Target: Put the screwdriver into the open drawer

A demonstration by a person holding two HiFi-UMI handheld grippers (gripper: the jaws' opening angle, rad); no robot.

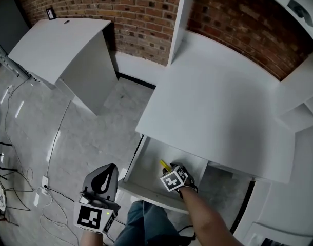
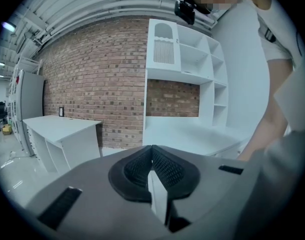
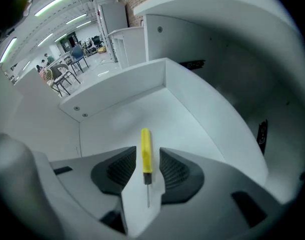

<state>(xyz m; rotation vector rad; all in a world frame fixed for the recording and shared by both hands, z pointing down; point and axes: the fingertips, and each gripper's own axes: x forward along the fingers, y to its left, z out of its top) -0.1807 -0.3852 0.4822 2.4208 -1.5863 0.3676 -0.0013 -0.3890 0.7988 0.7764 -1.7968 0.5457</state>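
1. Brick wall backs a white desk whose drawer stands pulled out over a glossy grey floor.
2. Reaching steeply down into the drawer, the right gripper shows its jaws spread wide, gripping nothing.
3. A screwdriver with a yellow handle lies on the drawer's white bottom, directly between those spread jaws, with a gap on either side. Its handle points away from the gripper and its thin metal shaft toward it.
4. From the head view, the yellow handle pokes out just beside the right gripper's marker cube, inside the drawer.
5. Held low outside the drawer's front, the left gripper has its jaws pressed together on nothing.
6. A second white desk stands well apart at the left, with cables trailing across the floor.
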